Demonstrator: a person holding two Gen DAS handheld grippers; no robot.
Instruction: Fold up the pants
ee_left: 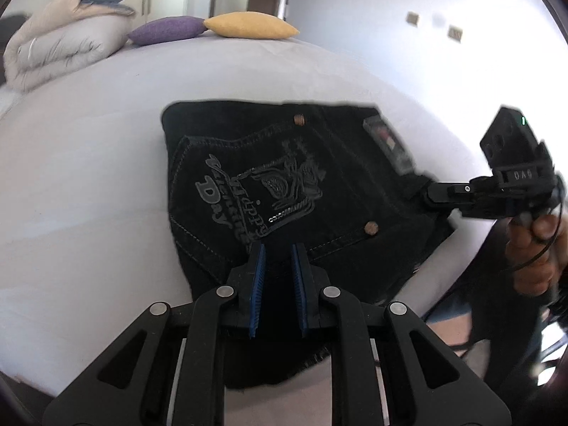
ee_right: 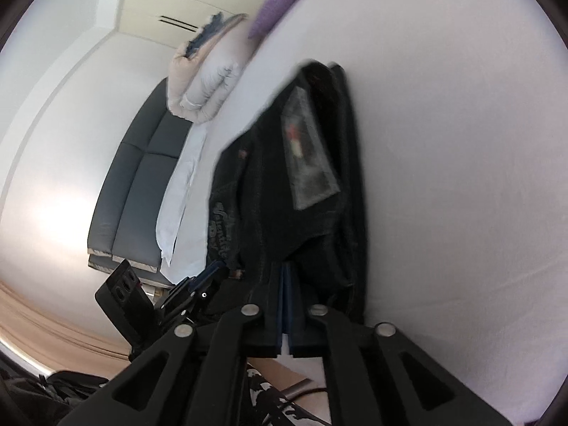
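Left wrist: folded pants point(ee_left: 284, 184) on bed point(ee_left: 88, 149).

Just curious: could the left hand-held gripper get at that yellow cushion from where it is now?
Probably not: the left hand-held gripper sits over the black pants, and the yellow cushion lies far across the bed.

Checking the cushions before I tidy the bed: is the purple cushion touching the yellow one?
Touching. In the left wrist view the purple cushion's pointed end meets the yellow cushion's end with no gap between them.
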